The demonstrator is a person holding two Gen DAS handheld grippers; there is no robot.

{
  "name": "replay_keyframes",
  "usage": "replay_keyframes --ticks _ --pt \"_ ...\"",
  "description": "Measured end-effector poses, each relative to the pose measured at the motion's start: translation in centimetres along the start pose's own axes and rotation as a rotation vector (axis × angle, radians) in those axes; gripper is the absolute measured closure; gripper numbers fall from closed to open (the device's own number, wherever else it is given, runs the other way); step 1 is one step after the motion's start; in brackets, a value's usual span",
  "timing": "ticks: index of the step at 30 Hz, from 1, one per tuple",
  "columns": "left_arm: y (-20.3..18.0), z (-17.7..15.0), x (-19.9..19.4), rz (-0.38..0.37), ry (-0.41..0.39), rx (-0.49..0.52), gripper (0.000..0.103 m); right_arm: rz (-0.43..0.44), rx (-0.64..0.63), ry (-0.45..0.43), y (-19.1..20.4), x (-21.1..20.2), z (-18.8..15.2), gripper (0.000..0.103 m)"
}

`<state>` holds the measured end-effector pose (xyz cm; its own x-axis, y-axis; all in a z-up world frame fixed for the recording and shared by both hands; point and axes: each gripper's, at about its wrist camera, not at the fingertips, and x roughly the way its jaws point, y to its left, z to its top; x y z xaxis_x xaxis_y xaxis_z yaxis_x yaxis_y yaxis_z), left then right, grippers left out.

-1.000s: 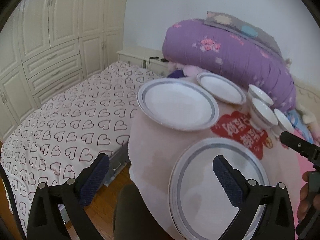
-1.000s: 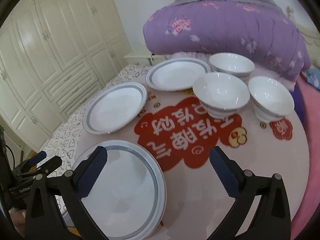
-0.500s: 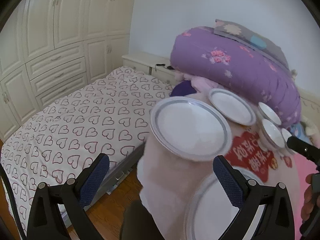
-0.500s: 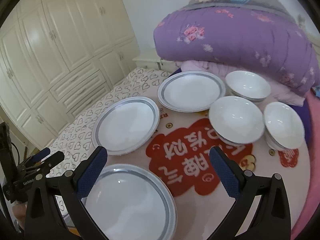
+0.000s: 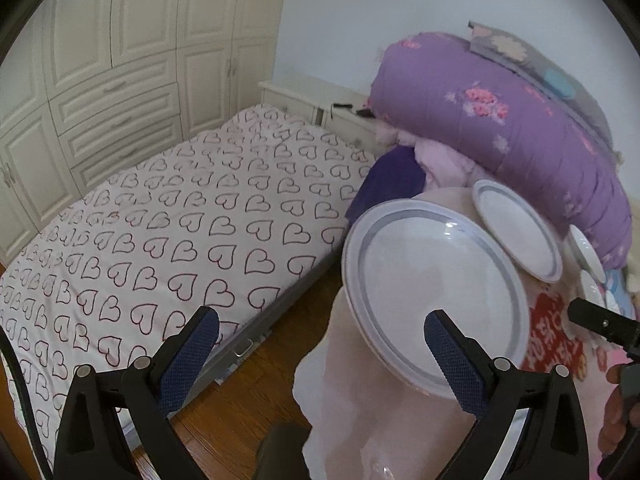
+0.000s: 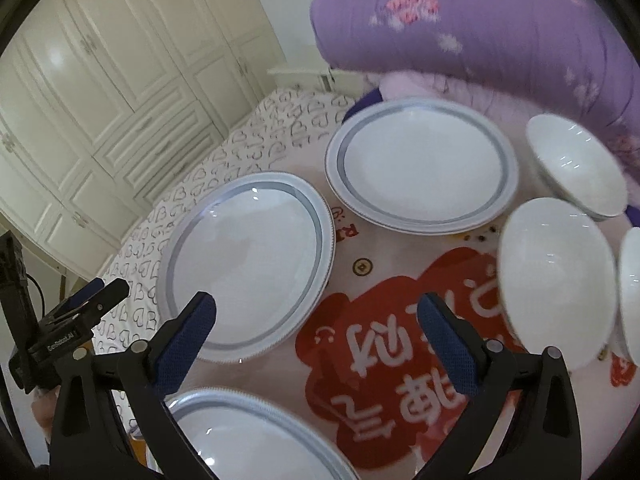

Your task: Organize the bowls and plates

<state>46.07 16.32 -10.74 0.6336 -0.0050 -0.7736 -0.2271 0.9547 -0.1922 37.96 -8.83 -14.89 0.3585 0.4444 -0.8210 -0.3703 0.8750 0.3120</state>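
Three white plates with grey rims lie on a round table with a pink cloth point(image 6: 400, 360): a near one point(image 6: 248, 444), a middle one point(image 6: 248, 264) and a far one point(image 6: 424, 164). Three white bowls stand at the right: a far one point(image 6: 576, 164), a middle one point(image 6: 556, 276) and one at the frame edge point(image 6: 632, 292). My right gripper point(image 6: 316, 336) is open and empty above the table, between the near and middle plates. My left gripper point(image 5: 320, 352) is open and empty at the table's left edge, its right finger over the middle plate point(image 5: 432, 296).
A bed with a heart-print sheet point(image 5: 160, 240) lies left of the table, over a wooden floor point(image 5: 248, 412). A rolled purple quilt point(image 5: 500, 132) sits behind the table. White wardrobes point(image 5: 100, 60) line the far wall, with a nightstand point(image 5: 304, 104) beside them.
Both grippers moved forward over the table. The left view swung left toward the bed, and the near plate left its view. The right gripper came closer to the middle plate and bowls.
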Motion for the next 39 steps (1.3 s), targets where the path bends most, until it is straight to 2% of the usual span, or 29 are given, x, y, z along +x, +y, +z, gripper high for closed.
replay_keyframes --ticks 3,5,8,17,18,19,23,24,25,27,34,39 --pt "0.3 1.9 3.0 -0.021 0.041 0.004 0.012 -0.002 0.012 0.037 -0.2 1.8 0.6 0.01" --pt "0.1 2.9 4.5 -0.035 0.061 0.013 0.022 -0.007 0.013 0.056 -0.2 2.8 1.1 0.013" --pt "0.1 4.1 6.8 -0.05 0.088 0.027 0.031 -0.017 0.01 0.081 -0.1 4.1 1.6 0.021" --pt "1.0 6.1 10.8 -0.066 0.127 0.027 0.049 -0.003 0.037 0.152 0.3 7.2 2.5 0.046" --pt "1.0 6.3 11.1 -0.076 0.132 0.028 0.051 0.0 0.034 0.157 0.4 7.4 2.5 0.051" --pt "0.9 6.5 11.5 -0.091 0.139 0.031 0.056 0.001 0.032 0.16 0.6 7.6 2.5 0.057" --pt "0.9 6.9 12.5 -0.165 0.172 0.033 0.082 -0.029 0.026 0.153 0.8 7.7 2.8 0.064" --pt "1.0 7.1 12.8 -0.181 0.177 0.033 0.085 -0.038 0.025 0.15 0.8 7.7 2.8 0.069" --pt "1.1 7.3 12.9 -0.174 0.177 0.035 0.084 -0.048 0.025 0.147 0.7 7.6 2.8 0.075" --pt "1.4 7.3 12.7 -0.161 0.167 0.039 0.084 -0.039 0.032 0.144 0.3 7.6 2.7 0.079" --pt "1.5 6.5 12.5 -0.151 0.16 0.018 0.085 -0.022 0.049 0.133 0.0 7.3 2.4 0.08" --pt "1.0 5.5 10.6 -0.147 0.137 0.02 0.085 -0.007 0.041 0.121 0.2 6.5 2.5 0.081"
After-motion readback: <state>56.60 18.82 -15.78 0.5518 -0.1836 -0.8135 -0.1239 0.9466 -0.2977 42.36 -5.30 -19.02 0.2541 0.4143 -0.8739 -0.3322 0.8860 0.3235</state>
